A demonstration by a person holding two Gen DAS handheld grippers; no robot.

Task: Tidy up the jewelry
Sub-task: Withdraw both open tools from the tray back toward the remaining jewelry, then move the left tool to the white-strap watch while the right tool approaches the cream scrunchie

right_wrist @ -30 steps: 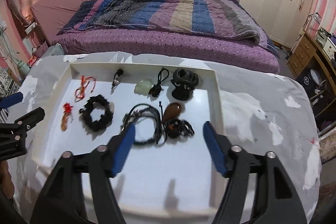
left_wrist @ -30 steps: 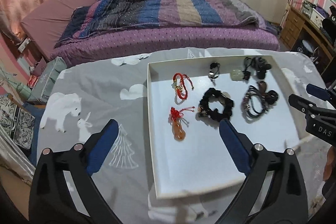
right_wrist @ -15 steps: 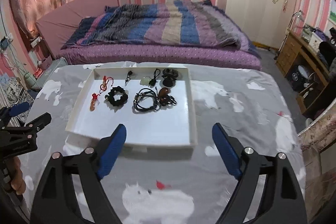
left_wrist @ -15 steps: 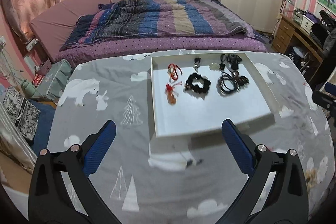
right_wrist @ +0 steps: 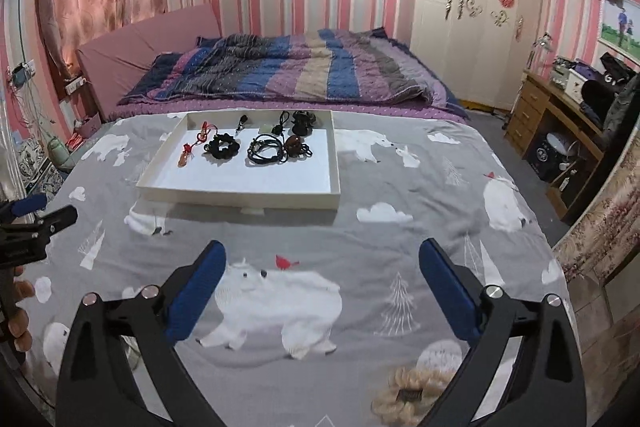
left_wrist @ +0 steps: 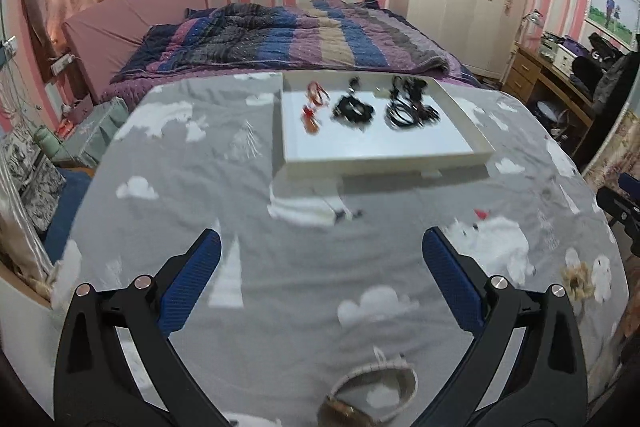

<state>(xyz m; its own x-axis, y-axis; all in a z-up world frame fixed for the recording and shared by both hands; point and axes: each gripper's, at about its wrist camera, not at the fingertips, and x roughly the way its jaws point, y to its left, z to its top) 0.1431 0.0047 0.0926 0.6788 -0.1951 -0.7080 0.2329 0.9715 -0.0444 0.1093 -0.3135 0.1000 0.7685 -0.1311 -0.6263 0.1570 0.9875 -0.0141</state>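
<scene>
My left tongs (left_wrist: 320, 259) are hanging spread wide over the grey cloth (left_wrist: 280, 267), nothing between the blue pads (left_wrist: 188, 291). Right under them, at the bottom edge of the left view, a pale band (left_wrist: 376, 383) is lying on the cloth, cut off by the frame and too blurred for me to name. My right tongs (right_wrist: 322, 267) are standing just as wide, having just been opening, with only the polar bear print (right_wrist: 280, 303) showing between the pads. At the left edge of the right view my hand (right_wrist: 18, 311) is gripping the left tongs' handle, mostly out of frame.

Further off, the white tray (right_wrist: 240, 197) is sitting on the cloth, well apart from both tongs. The jewelry is lying bunched toward its far end: a red charm (right_wrist: 185, 155), a black scrunchie (right_wrist: 223, 148), a coil of black cords (right_wrist: 267, 151), a brown piece (right_wrist: 294, 143). The small pieces along the far rim are too tiny for me to make out, and in the left view the whole tray is smeared by motion. Beyond the tray, the striped quilt (right_wrist: 288, 71) is covering the bed
</scene>
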